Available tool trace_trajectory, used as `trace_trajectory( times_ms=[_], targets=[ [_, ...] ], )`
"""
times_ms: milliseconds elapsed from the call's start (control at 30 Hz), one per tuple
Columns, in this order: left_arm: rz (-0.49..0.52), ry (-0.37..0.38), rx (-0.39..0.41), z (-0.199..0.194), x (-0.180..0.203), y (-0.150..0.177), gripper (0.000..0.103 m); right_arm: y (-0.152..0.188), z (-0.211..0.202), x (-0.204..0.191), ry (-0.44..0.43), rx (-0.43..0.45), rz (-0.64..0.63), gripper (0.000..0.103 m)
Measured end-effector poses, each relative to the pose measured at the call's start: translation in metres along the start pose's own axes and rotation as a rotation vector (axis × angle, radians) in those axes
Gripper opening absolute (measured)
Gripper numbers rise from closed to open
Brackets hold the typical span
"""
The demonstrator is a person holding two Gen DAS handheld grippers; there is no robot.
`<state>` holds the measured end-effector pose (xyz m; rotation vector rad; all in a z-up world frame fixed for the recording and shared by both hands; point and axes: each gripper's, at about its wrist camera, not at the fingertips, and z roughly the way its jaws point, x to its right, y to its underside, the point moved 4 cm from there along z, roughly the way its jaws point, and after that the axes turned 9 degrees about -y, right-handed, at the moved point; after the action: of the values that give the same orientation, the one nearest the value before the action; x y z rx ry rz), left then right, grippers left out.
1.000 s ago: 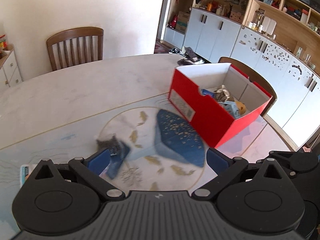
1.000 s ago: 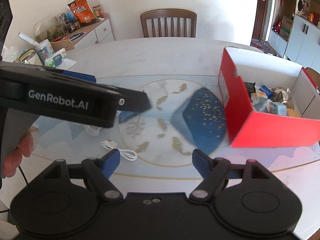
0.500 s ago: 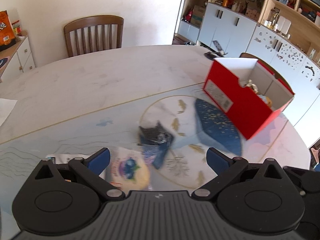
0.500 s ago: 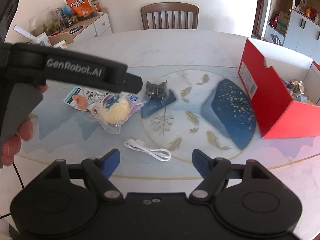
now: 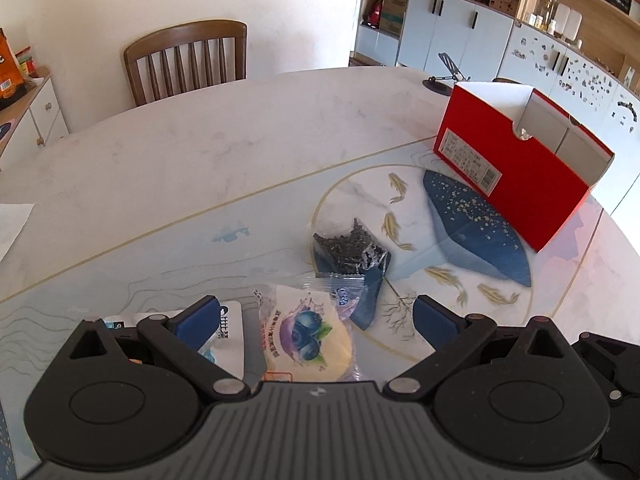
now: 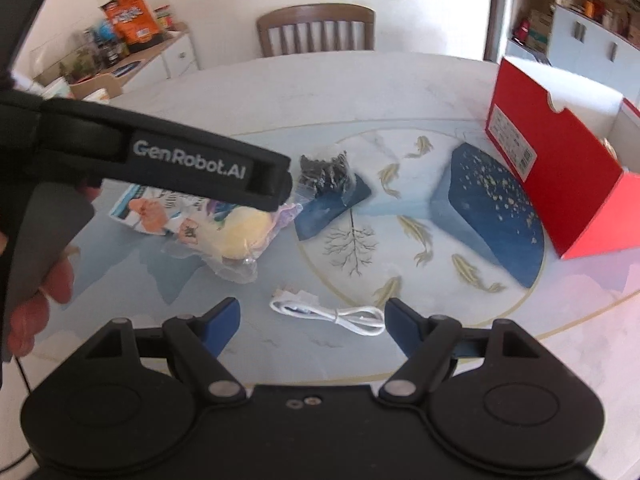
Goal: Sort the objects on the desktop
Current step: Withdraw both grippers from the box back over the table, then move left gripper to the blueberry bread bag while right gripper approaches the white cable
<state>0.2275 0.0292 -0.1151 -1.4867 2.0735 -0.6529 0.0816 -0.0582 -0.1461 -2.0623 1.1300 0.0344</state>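
Note:
My left gripper (image 5: 316, 320) is open and hovers low over a clear packet holding a yellow blueberry pastry (image 5: 308, 332), which lies between its fingers. A white printed packet (image 5: 228, 328) sits under the left finger. Just beyond lies a small bag of black screws (image 5: 352, 248). The red cardboard box (image 5: 516, 168) stands open at the right. My right gripper (image 6: 312, 316) is open, with a coiled white cable (image 6: 332, 314) on the table between its fingertips. In the right wrist view, the left gripper (image 6: 276, 188) partly covers the pastry (image 6: 240, 232).
The round table (image 5: 180, 152) has a printed fish and blue rock pattern. A wooden chair (image 5: 188, 60) stands behind it. A sideboard with snack bags (image 6: 132, 20) is at the left, cabinets (image 5: 452, 32) at the back right. A hand (image 6: 40, 292) holds the left gripper.
Both grippers have moved left, away from the red box. The left one has come down over the pastry packet. The white cable now lies between the right gripper's fingers.

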Motion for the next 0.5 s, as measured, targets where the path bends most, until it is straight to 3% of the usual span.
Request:
trace_trajectory(
  times_ms=[267,500],
  targets=[
    [0.021,0.010,-0.009,0.013,-0.001,-0.002,0.103,0.001,0.019,0.000,0.075,0.005,0.079,0.079],
    [0.045,0.001,-0.006,0.021,0.002,0.000,0.103,0.002,0.030,0.002,0.149,-0.002,0.076,0.080]
  ],
)
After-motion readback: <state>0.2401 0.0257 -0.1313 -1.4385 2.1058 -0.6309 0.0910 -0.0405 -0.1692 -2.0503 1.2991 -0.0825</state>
